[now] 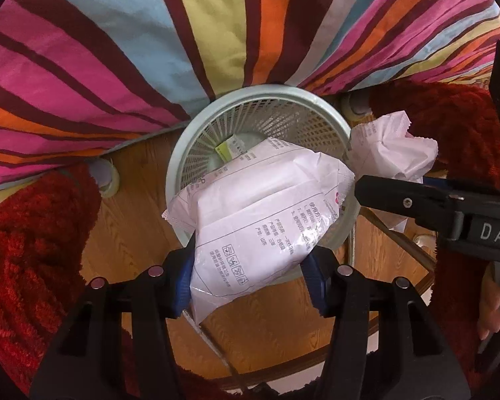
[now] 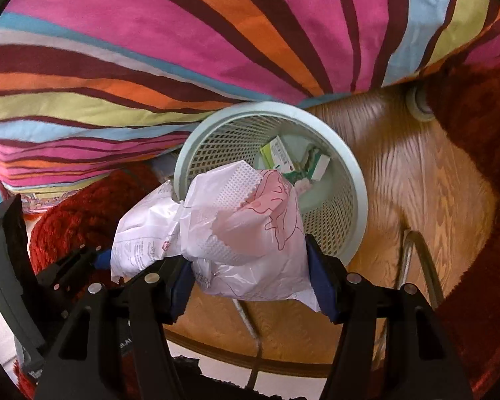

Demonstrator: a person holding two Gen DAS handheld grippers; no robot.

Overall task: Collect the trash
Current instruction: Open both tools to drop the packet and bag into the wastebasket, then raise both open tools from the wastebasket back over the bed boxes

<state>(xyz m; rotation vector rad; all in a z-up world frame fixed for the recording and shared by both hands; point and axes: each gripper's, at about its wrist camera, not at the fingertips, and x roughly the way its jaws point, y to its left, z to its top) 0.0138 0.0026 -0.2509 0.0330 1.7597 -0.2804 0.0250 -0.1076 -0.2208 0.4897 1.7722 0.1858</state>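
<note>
On a wooden floor (image 1: 143, 233) with herringbone grain, a pale mesh wastebasket (image 1: 320, 106) stands against a hanging striped cloth (image 1: 116, 66) of pink, orange, blue and maroon bands. A shaggy red rug (image 1: 26, 250) lies on both sides of the bare wood, and a thin metal frame (image 2: 416, 250) crosses the floor near the basket.

The left gripper (image 1: 250, 283) is clenched on a white printed packet (image 1: 260, 220). Its long axis runs from the blue pads up and away toward the basket, the far end lying over the near rim, the printed face turned to the camera. The right gripper (image 2: 250, 286) is clamped on a crumpled pink-and-white wrapper (image 2: 250, 226), bunched with no clear long axis, its top leaning over the basket's near rim (image 2: 350, 173).

In the right view the packet (image 2: 143, 233) sits just left of the wrapper, touching it. Inside the basket lie a green-and-white carton (image 2: 276, 155) and other scraps.
</note>
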